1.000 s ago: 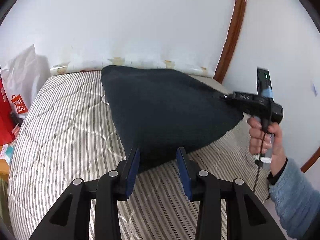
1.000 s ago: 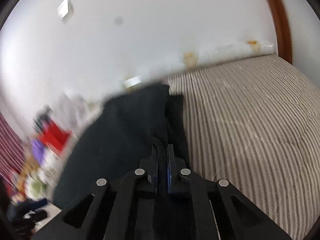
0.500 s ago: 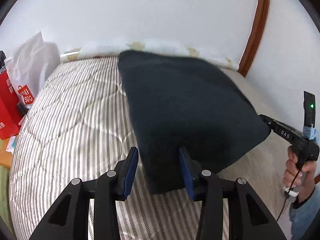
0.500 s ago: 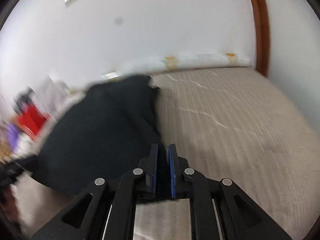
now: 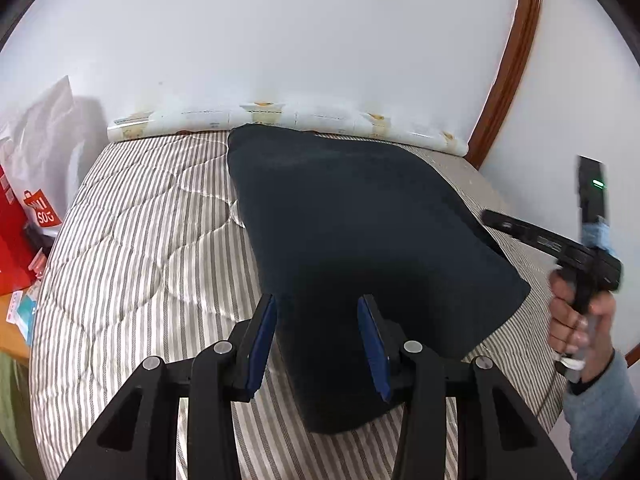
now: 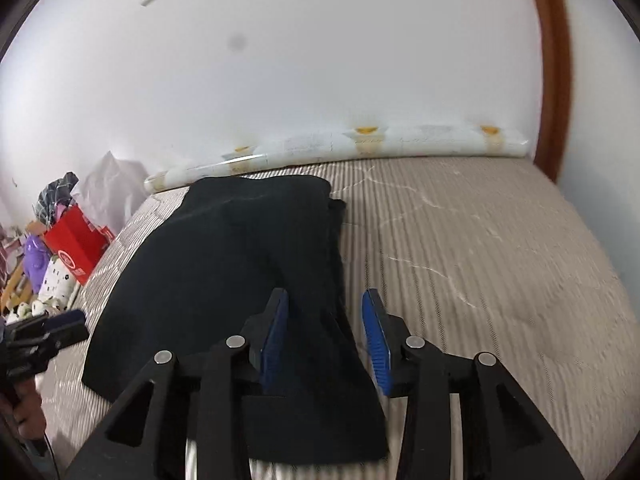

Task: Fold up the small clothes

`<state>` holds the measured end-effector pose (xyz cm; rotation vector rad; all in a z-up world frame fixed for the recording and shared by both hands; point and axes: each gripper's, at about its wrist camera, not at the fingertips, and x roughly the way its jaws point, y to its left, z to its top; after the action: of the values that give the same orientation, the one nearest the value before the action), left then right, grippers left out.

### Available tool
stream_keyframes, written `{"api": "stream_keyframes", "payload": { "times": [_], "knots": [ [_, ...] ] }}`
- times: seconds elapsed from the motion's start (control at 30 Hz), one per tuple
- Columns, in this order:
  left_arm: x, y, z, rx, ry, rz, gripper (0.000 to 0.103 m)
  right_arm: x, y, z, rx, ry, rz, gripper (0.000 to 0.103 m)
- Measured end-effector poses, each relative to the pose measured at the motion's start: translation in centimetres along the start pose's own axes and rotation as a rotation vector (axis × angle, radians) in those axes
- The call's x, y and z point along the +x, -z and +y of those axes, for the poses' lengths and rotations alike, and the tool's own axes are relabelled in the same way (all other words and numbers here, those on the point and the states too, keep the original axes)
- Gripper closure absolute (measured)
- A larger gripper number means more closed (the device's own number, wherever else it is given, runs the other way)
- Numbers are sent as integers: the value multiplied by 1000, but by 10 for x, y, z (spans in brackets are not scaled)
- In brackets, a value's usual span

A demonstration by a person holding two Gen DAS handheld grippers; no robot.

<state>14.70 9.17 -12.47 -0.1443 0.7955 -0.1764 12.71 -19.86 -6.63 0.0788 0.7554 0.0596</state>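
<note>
A dark navy garment lies folded and flat on the striped mattress. My left gripper hovers over its near corner, jaws apart, the blue pads clear of the cloth on both sides. Seen from the left wrist, my right gripper sits just off the garment's right edge, held by a hand in a blue-grey sleeve. In the right wrist view the right gripper has its jaws opening; a strip of the garment lies between the pads, which do not press on it. The left gripper shows at far left.
A rolled patterned sheet lies along the wall at the far edge of the mattress. A red bag and white bag stand left of the bed. A brown wooden frame runs up the right wall. Boxes and toys clutter the floor.
The right gripper's jaws went from shut on the garment's edge to apart. The garment, held up like a tent before, now lies flat. The right gripper has drawn back off its edge.
</note>
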Motion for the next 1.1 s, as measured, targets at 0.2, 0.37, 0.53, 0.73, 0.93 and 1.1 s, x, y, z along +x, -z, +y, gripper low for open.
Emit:
{"api": "stream_keyframes", "payload": {
  "times": [0.2,0.37,0.53,0.73,0.93,1.1],
  "knots": [
    [22,2,6,-2,13,56,62,75,-19,-7,67,-94,203,93],
    [22,-4,13,2,26,46,60,54,-26,-36,159,5,88,103],
    [23,-23,22,1,-6,21,60,38,-49,-41,137,14,62,98],
    [33,-45,30,-12,-16,19,60,64,-94,-2,7,-32,111,56],
    [48,-50,34,-30,60,41,60,138,-116,9,19,-31,247,56],
    [59,-46,35,-33,78,56,59,176,-120,4,86,-106,327,89]
  ]
}}
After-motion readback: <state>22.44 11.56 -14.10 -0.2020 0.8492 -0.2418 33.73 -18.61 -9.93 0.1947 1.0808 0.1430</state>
